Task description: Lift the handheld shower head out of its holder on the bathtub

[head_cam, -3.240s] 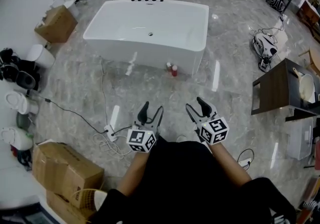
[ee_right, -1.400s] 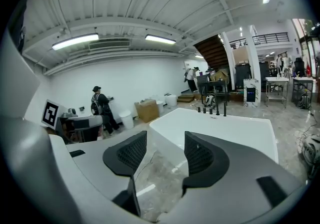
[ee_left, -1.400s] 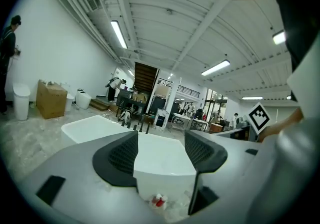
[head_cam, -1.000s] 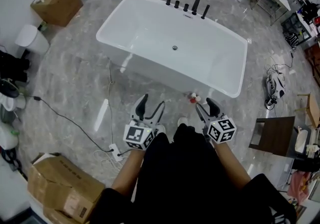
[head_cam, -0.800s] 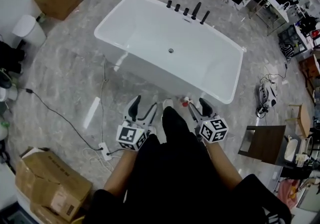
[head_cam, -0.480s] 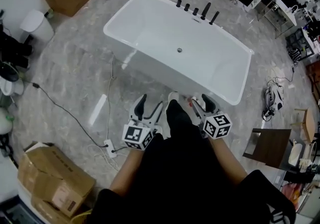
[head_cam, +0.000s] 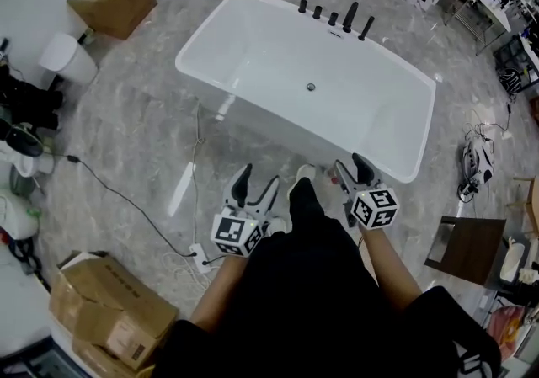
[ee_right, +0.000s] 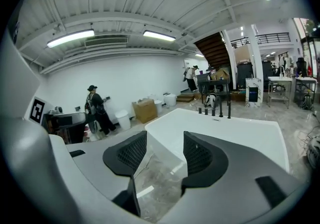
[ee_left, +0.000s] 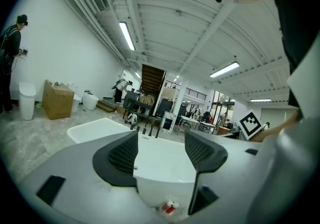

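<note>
- Your target, the slim black handheld shower head (head_cam: 366,28), appears to be the tilted wand at the right end of the row of black tap fittings (head_cam: 333,18). That row sits on the far rim of the white rectangular bathtub (head_cam: 249,115). From here I cannot make out its holder, so confirm which piece it is once you are closer.
- You are standing at the tub's near long side, well apart from the fittings, with the whole basin between you and them. The step in hand is the approach, not the grasp.
- Your left gripper (head_cam: 255,183) has its jaws spread wide with nothing between them. Your right gripper (head_cam: 349,164) is the same, wide and empty.
- Walk round the right end of the tub instead of leaning across it. The wand stands on that side, so the right gripper should have the shorter reach.
- Watch your feet: small red-and-white bottles (ee_left: 167,208) stand on the floor against the tub's near wall. A dark floor cable (head_cam: 126,199) and a white power strip (head_cam: 200,257) lie to your left.
- Bring the jaws in square to the wand's handle, one pad on each side, and close on the shaft.
- Lift along the wand's own axis. A sideways pull would probably bind it in the holder, and any hose below may drag.
</note>
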{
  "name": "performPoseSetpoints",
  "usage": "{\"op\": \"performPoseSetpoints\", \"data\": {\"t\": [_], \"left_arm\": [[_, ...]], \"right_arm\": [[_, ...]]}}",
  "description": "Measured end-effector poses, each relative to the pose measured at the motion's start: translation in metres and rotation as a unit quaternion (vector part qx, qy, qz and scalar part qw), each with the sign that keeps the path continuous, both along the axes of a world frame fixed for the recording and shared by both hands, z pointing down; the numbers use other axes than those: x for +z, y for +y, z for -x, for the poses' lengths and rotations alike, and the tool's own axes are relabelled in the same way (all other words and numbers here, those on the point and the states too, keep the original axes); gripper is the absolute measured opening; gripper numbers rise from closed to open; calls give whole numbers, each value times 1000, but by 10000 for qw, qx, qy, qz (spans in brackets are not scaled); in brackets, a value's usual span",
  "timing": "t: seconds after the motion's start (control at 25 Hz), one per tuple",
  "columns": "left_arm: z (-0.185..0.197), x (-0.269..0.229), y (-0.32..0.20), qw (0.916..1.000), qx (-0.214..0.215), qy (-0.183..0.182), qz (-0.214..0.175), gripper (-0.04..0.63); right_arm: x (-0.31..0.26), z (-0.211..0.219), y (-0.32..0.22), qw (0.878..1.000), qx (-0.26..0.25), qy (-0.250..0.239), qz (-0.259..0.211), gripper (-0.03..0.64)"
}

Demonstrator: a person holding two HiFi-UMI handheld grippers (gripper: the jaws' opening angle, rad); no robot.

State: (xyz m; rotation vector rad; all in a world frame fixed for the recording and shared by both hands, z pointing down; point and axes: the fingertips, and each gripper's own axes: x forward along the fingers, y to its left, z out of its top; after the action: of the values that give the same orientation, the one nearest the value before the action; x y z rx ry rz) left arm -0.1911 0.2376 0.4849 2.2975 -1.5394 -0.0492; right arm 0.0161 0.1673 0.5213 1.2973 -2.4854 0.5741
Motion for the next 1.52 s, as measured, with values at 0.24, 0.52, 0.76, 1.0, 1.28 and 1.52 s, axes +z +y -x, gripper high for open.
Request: {"op": "performPoseSetpoints", "data": {"t": [0.24, 0.52, 0.76, 1.0, 1.28, 1.52], "left_arm": [[-8, -3, -71, 9999, 39, -127, -34, 268], [-40, 3, -172, 9992, 314, -228, 69, 270], [-66, -4, -249, 9991, 369, -180, 50, 269], [-89, 1, -302, 9983, 546, -176, 35, 270], [-108, -2, -346, 9972, 708, -252, -2, 270], [-119, -1, -376, 9962, 796, -347, -36, 270]], "right_arm": [[1, -49, -92, 9984, 543, -70, -152, 206], [12, -74, -176, 9973, 728, -113, 45, 206], [16, -80, -230, 9988, 367, -28, 311, 207], [18, -93, -270, 9987, 378, -19, 349, 209], [20, -110, -309, 9983, 496, -69, 314, 209], [21, -127, -340, 9975, 651, -148, 251, 209]]}}
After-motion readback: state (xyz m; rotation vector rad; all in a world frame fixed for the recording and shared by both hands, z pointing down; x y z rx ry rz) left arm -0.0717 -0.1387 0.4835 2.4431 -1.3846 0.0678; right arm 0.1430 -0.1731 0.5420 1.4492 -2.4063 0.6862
